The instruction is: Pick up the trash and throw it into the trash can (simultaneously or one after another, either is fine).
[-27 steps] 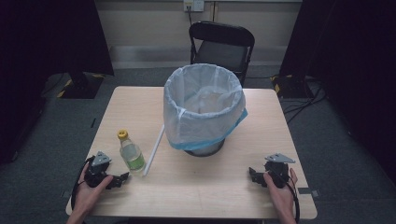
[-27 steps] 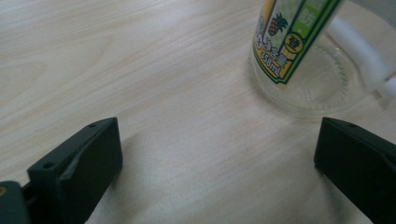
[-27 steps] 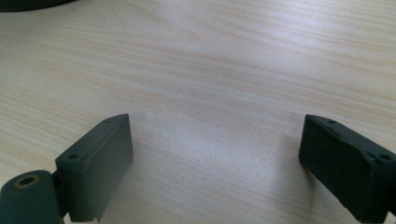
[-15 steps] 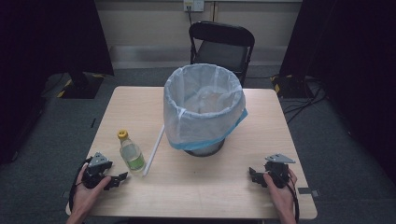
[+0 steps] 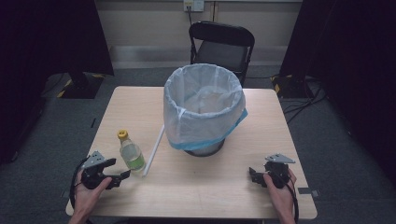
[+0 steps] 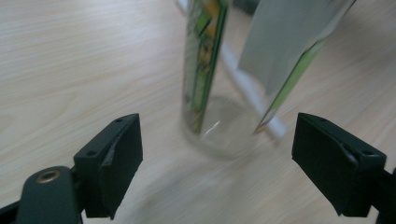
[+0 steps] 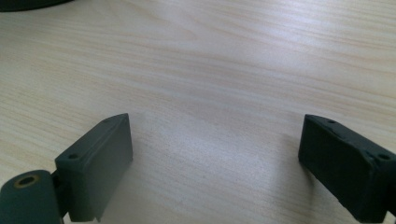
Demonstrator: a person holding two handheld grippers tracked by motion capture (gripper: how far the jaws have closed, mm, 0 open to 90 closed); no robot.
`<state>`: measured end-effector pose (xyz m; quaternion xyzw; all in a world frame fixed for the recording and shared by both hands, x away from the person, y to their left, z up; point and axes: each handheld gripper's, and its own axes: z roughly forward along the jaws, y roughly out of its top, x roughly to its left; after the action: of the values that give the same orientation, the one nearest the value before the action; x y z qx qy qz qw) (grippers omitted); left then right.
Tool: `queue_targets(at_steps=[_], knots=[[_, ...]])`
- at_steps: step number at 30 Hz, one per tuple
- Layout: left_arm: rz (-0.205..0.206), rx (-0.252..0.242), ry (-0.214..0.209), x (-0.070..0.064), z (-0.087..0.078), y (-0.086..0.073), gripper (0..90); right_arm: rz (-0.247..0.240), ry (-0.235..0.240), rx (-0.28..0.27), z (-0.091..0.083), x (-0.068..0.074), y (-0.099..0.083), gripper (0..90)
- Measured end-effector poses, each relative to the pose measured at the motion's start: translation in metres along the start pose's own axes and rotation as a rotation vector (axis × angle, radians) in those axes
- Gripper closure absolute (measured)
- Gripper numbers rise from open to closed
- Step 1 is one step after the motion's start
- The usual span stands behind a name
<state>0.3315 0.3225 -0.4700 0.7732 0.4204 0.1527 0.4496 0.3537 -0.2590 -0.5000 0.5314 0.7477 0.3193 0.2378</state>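
Observation:
A small clear bottle with a yellow cap and a little yellowish liquid stands upright on the wooden table near its left front. My left gripper rests just left of it, open, jaws pointing at the bottle. In the left gripper view the bottle's base sits a short way ahead between the spread jaws. A white stick lies beside the bottle. A bin lined with a translucent bag stands mid-table. My right gripper lies open at the right front, with bare wood between its jaws.
A black folding chair stands behind the table's far edge. Cables lie on the dark carpet at the right. Bare tabletop stretches between the two grippers along the front edge.
The left gripper has turned slightly and edged toward the bottle. The right gripper has stayed put.

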Motion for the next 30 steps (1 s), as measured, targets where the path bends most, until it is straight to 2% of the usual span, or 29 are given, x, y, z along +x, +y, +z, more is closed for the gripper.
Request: queue_targets(at_steps=[1, 3, 6, 11, 14, 15, 16, 17, 20, 23, 26, 28, 29, 30], knots=[[0.001, -0.022, -0.013, -0.002, -0.001, 0.003, 16.1, 0.001, 0.001, 0.000, 0.000, 0.000, 0.000, 9.0], [0.006, -0.033, -0.003, -0.004, 0.000, 0.005, 16.1, 0.000, 0.001, 0.000, 0.000, 0.000, 0.000, 9.0], [0.002, -0.058, -0.030, -0.005, 0.005, 0.012, 16.1, 0.001, 0.001, 0.000, 0.000, 0.000, 0.000, 8.9], [0.042, -0.045, -0.027, -0.007, 0.015, 0.018, 15.8, 0.001, 0.001, 0.000, 0.000, 0.000, 0.000, 9.0], [0.074, -0.006, -0.020, -0.007, 0.024, 0.021, 15.8, 0.000, 0.000, 0.000, 0.000, 0.000, 0.000, 8.9], [0.076, -0.001, -0.033, -0.008, 0.028, 0.021, 16.0, 0.001, 0.001, 0.000, 0.000, 0.000, 0.000, 9.0], [0.076, -0.001, -0.033, -0.008, 0.028, 0.021, 16.0, 0.001, 0.001, 0.000, 0.000, 0.000, 0.000, 9.0], [0.101, -0.001, -0.017, -0.008, 0.031, 0.022, 16.0, 0.001, 0.000, 0.000, 0.000, 0.000, 0.000, 9.0], [0.118, 0.000, -0.008, -0.008, 0.036, 0.028, 16.1, 0.001, 0.001, 0.000, 0.000, 0.000, 0.000, 9.0], [0.131, -0.025, -0.012, -0.008, 0.039, 0.035, 20.3, 0.001, 0.001, 0.000, 0.000, 0.000, 0.000, 8.9], [0.081, -0.039, -0.031, -0.006, 0.043, 0.036, 20.8, 0.001, 0.001, 0.000, 0.000, 0.000, 0.000, 8.9], [0.083, -0.032, -0.026, -0.006, 0.045, 0.034, 20.7, 0.001, 0.001, 0.000, 0.000, 0.000, 0.000, 8.9], [0.097, -0.009, -0.007, -0.005, 0.047, 0.031, 20.5, 0.001, 0.001, 0.000, 0.000, 0.000, 0.000, 8.9], [0.090, -0.007, -0.013, -0.004, 0.048, 0.029, 20.2, 0.001, 0.001, 0.000, 0.000, 0.000, 0.000, 8.9]])
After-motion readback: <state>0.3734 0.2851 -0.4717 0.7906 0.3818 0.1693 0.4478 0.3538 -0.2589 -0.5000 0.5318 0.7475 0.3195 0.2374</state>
